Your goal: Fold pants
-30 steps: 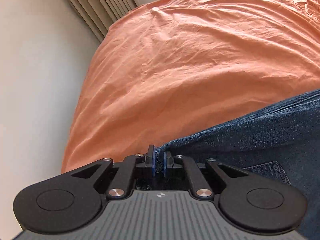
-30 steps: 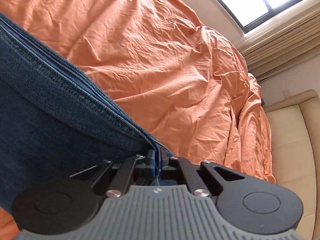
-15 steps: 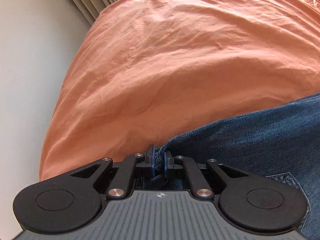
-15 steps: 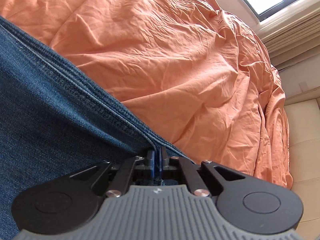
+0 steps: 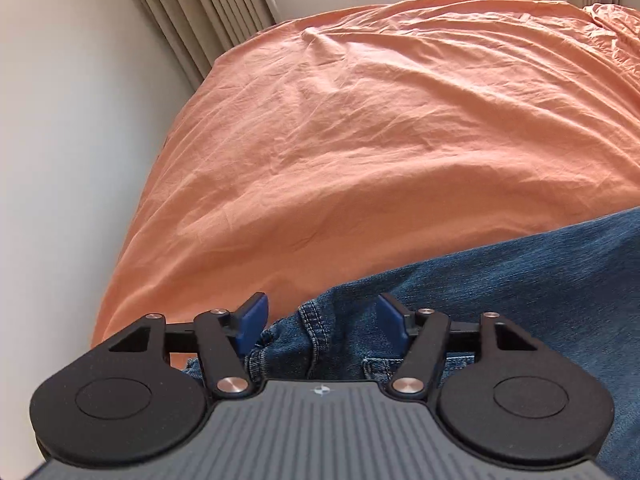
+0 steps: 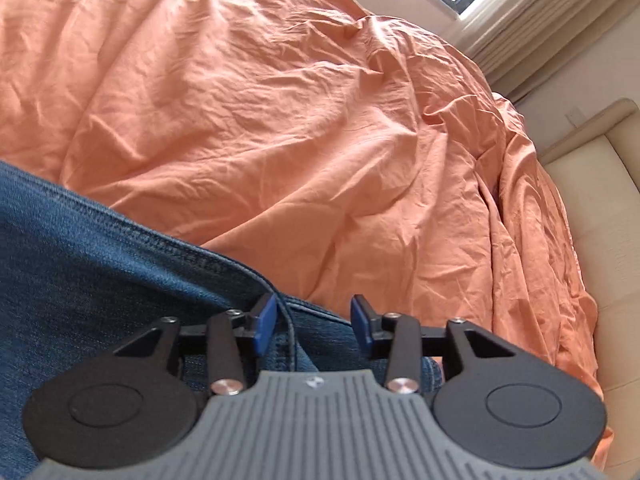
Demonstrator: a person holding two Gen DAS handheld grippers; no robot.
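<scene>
A: Left claw (image 5: 320, 320)?
B: Just opened wide, blue pads clear of the cloth. Jeans (image 5: 500, 300) edge bunched loose between them, not pinched.
A: Right claw (image 6: 314, 320)?
B: Just opened too, about halfway. Seam between pads, let go.
A: Jeans where?
B: Flat on orange bed (image 5: 380, 140), stretched sideways from claw to claw.
</scene>
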